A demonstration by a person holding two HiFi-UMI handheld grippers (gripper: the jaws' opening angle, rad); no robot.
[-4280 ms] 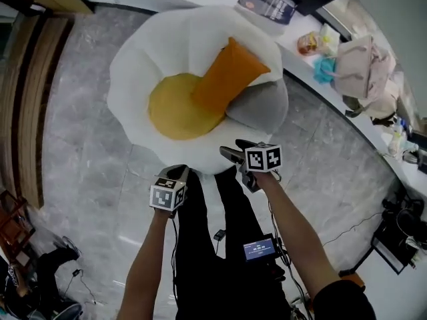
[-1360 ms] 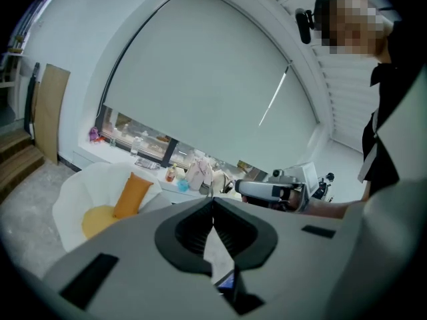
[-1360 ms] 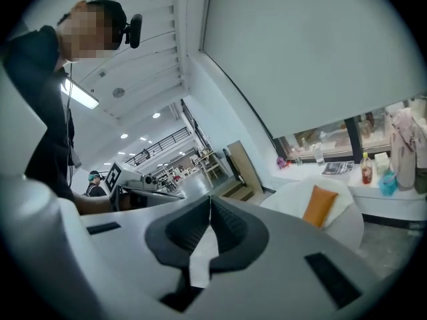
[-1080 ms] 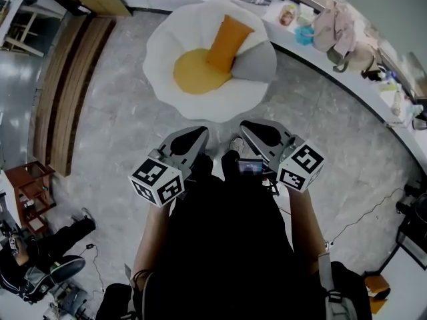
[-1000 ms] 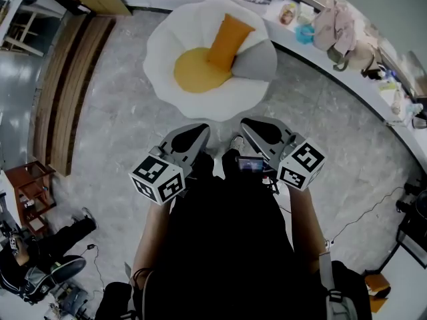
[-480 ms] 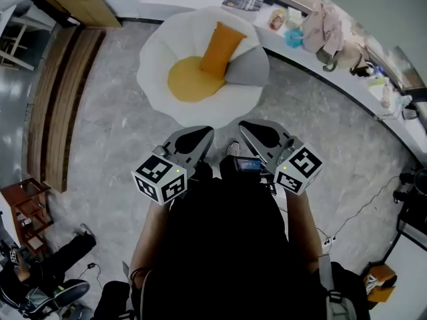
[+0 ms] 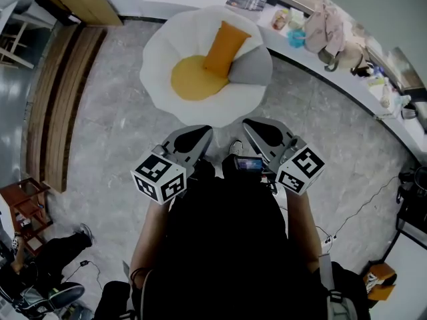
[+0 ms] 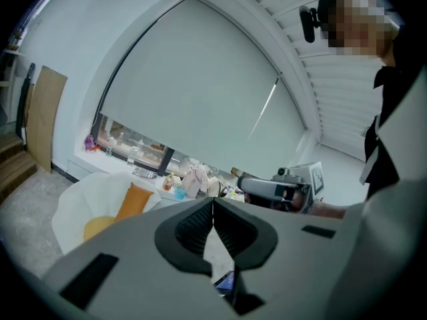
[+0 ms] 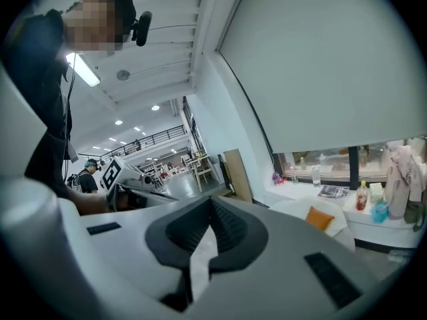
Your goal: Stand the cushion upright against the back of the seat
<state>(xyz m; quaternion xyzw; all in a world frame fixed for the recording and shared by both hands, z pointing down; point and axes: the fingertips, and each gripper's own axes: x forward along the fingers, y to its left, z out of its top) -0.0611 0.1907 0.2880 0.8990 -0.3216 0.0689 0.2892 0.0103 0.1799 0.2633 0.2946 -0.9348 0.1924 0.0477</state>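
Already the oblong orange fabric cushion point(image 7: 227, 39) stands propped against the back of the white petal-shaped padded seat point(image 7: 160, 52), at twelve o'clock of its round yellow pad point(image 7: 193, 85). The person has backed away since a few seconds ago. The left gripper point(image 8: 213, 201) and right gripper point(image 9: 211, 203), both closed on nothing, sit well off at six o'clock. The task looks done.

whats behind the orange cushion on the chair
The chair's white back shows behind the cushion, which stands upright against it. The stretch of back straight behind the cushion is covered, so nothing can be seen there.
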